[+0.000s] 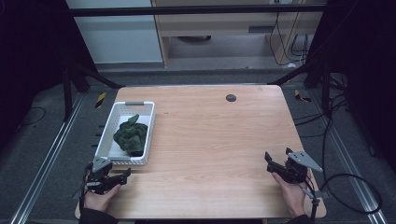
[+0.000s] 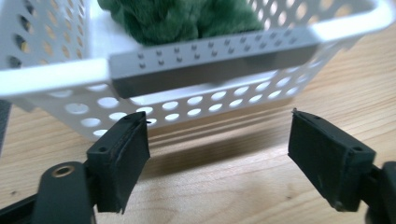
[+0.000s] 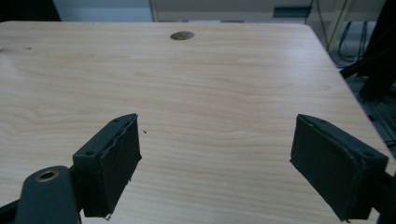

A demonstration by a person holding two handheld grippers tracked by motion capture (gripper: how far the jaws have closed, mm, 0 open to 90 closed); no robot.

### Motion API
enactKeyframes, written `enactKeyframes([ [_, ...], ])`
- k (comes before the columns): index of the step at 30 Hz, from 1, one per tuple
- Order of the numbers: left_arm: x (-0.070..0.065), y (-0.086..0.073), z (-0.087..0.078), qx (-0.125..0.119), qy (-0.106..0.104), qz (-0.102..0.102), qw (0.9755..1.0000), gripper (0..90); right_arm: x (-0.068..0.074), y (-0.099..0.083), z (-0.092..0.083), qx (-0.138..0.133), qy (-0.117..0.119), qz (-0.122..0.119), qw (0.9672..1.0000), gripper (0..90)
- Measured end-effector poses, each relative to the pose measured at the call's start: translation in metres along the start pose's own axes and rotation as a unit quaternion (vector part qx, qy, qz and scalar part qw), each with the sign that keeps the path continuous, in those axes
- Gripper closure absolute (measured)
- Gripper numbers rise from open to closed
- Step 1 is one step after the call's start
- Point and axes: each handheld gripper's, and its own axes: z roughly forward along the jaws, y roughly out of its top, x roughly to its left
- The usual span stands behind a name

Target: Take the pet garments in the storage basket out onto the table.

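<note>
Wooden tabletop [image 1: 210, 140] carries a white perforated basket [image 1: 119, 161] along its left edge, holding a crumpled green cloth [image 1: 130, 136], its top cut off in the left gripper view. Left hand-held gripper [image 1: 122, 176] sits released just beside the basket's near end; right hand-held gripper [image 1: 276, 157] rests released near the right edge. A small dark disc [image 1: 230, 98] lies near the far edge.

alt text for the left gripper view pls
A white perforated basket holding a green fuzzy cloth sits on a wooden table, just ahead of the open left hand-held gripper, whose two black jaws stand wide apart.
</note>
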Motion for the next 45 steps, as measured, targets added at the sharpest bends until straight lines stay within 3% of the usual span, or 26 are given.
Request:
enactKeyframes([
  [8,-0.002,0.012,-0.023,-0.036,-0.008,-0.012,0.9992,22.3,0.005,-0.001,-0.006,0.002,0.018,-0.009,0.9998,15.1],
  [14,-0.003,0.017,-0.032,-0.043,-0.016,-0.022,0.9987,22.8,0.006,-0.001,-0.009,0.002,0.018,-0.011,0.9998,15.1],
  [22,-0.008,0.029,-0.050,-0.064,-0.019,-0.018,0.9976,23.2,0.004,-0.001,-0.012,0.006,0.021,-0.011,0.9997,14.7],
  [27,-0.006,0.031,-0.052,-0.064,-0.016,-0.023,0.9975,23.2,0.006,-0.001,-0.011,0.006,0.023,-0.013,0.9996,14.7],
  [33,-0.006,0.041,-0.053,-0.068,-0.005,-0.013,0.9976,23.2,0.008,-0.002,-0.008,0.013,0.022,-0.019,0.9995,14.7],
  [45,-0.001,0.071,-0.054,-0.088,0.005,-0.013,0.9960,21.7,0.014,-0.002,-0.004,0.019,0.025,-0.031,0.9991,14.7],
])
